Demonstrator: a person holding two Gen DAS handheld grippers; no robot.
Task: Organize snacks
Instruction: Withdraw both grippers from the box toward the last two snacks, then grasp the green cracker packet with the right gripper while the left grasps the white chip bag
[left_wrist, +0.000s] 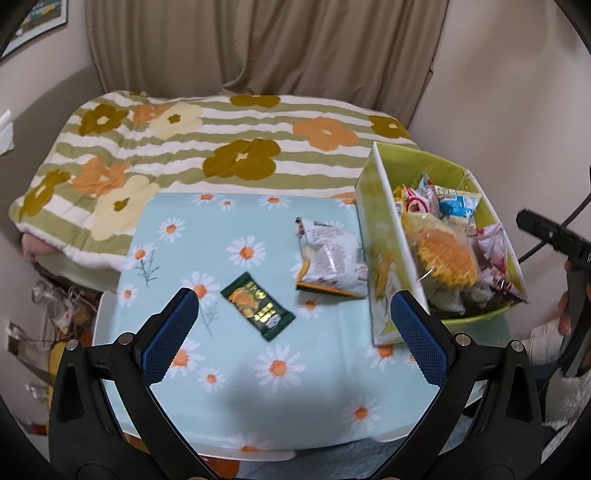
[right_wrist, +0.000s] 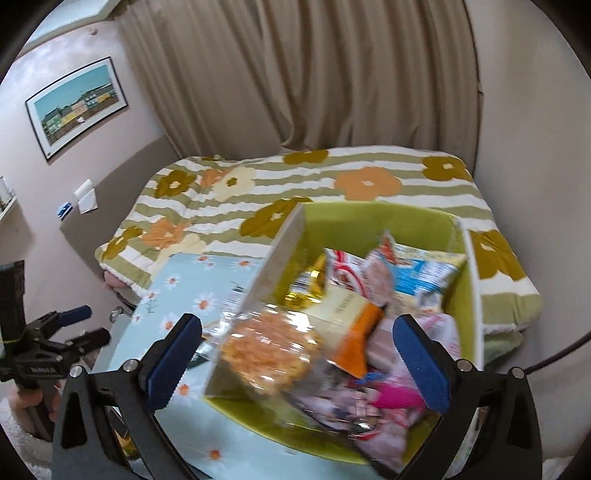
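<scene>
A small dark green snack packet (left_wrist: 257, 310) lies on the daisy-print table (left_wrist: 229, 387), just ahead of my open, empty left gripper (left_wrist: 293, 325). A white and orange snack bag (left_wrist: 330, 258) lies further right, beside the green box (left_wrist: 384, 236). The box holds several snacks, with a clear bag of yellow-orange crackers (left_wrist: 445, 260) on top. My right gripper (right_wrist: 297, 354) is open and empty, hovering over the box (right_wrist: 391, 221) above the cracker bag (right_wrist: 273, 354) and other packets.
A bed with a flowered, striped quilt (left_wrist: 221, 147) lies behind the table, with a beige curtain (left_wrist: 258, 44) beyond. The right gripper's handle (left_wrist: 554, 236) shows at the right edge. Clutter sits on the floor to the left of the table (left_wrist: 55, 306).
</scene>
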